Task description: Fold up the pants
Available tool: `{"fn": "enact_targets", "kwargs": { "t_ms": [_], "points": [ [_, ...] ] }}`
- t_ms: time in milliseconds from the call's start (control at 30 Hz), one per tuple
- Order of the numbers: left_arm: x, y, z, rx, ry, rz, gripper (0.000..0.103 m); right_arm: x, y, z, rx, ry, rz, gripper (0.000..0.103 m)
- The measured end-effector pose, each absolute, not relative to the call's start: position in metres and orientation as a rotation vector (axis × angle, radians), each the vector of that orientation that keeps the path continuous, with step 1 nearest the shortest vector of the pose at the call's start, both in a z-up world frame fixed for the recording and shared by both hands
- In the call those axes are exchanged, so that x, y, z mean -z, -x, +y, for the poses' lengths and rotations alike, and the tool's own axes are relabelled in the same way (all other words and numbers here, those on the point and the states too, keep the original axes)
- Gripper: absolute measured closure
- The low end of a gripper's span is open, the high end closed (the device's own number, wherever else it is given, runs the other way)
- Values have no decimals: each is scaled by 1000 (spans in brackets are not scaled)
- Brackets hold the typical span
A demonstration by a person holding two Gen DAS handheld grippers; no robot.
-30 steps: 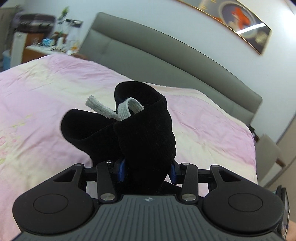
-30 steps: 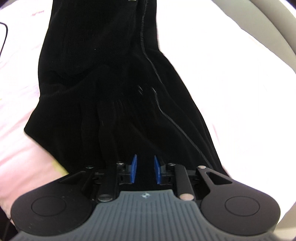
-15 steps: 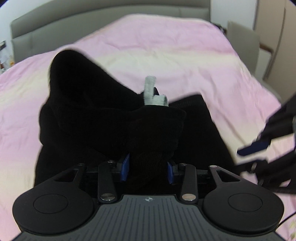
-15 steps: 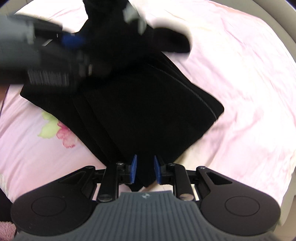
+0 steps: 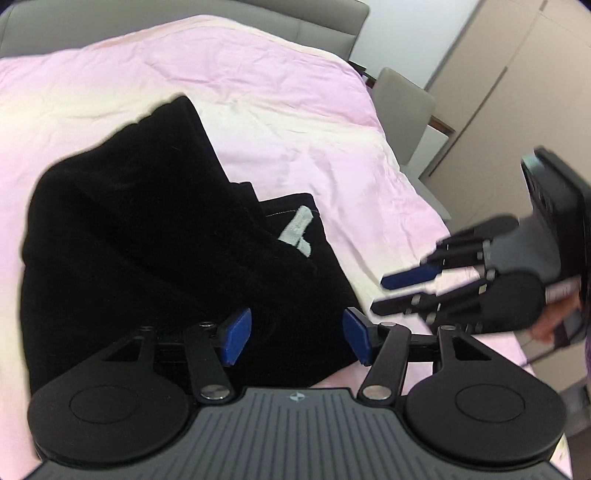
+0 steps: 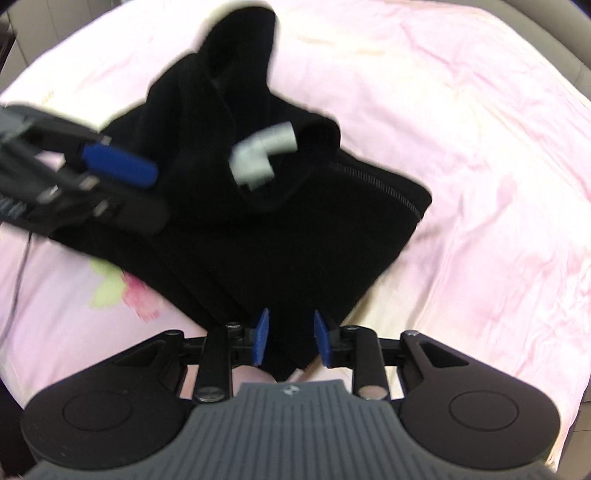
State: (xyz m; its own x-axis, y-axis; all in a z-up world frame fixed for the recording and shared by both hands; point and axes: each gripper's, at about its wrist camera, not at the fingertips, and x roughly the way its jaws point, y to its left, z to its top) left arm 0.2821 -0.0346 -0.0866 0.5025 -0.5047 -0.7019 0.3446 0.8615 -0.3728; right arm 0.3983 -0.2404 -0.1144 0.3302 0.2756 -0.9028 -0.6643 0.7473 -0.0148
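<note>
Black pants lie in a folded heap on the pink bed sheet, a grey drawstring showing on top. My left gripper hovers low over the near edge of the heap. Its jaws are opening, with cloth under and between the pads but not pinched. In the right wrist view the pants spread out with the drawstring on the raised fold. The right gripper has a corner of the pants between its pads, and its jaws are opening too. Each gripper shows in the other's view: right, left.
A grey headboard runs along the far side of the bed. A grey chair and beige wardrobe doors stand beyond the bed's right edge. A flower print marks the sheet, and a thin cable lies at its left.
My left gripper swung down and laid the bunched pants onto the flat part, then spread its jaws off the cloth. The right gripper's jaws widened around the corner.
</note>
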Motion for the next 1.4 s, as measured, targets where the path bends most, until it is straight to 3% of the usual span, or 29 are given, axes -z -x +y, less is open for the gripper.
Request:
{"fn": "enact_targets", "kwargs": {
  "t_ms": [67,133,267,400,667,867,1067,1167,1233,1300,1400],
  "points": [
    [80,-276,-17,504,161,903,35,100,-398,-236,-644,377,1050,72],
    [74,-275,1,456,121,904,35,89,-401,-231,-643,322,1030,56],
    [71,-280,31,350,29,909,35,76,-413,-211,-661,218,1018,54],
    [80,-289,51,329,-11,950,35,79,-434,-185,-678,153,990,38],
    [109,-300,69,491,-73,1057,35,108,-494,-156,-650,50,1044,36],
    [124,-298,56,580,-229,1097,22,140,-520,-147,-653,-7,1094,33],
    [133,-287,40,526,-322,1104,21,160,-527,-148,-613,-98,1156,42],
    [132,-282,30,478,-381,1100,39,157,-521,-151,-577,-125,1155,60],
    [127,-277,25,468,-414,1089,55,141,-509,-155,-572,-130,1122,85],
    [122,-272,22,458,-444,1081,68,118,-495,-158,-592,-171,1107,91],
    [115,-264,22,453,-470,1067,76,86,-470,-159,-628,-163,1068,92]
  ]
}}
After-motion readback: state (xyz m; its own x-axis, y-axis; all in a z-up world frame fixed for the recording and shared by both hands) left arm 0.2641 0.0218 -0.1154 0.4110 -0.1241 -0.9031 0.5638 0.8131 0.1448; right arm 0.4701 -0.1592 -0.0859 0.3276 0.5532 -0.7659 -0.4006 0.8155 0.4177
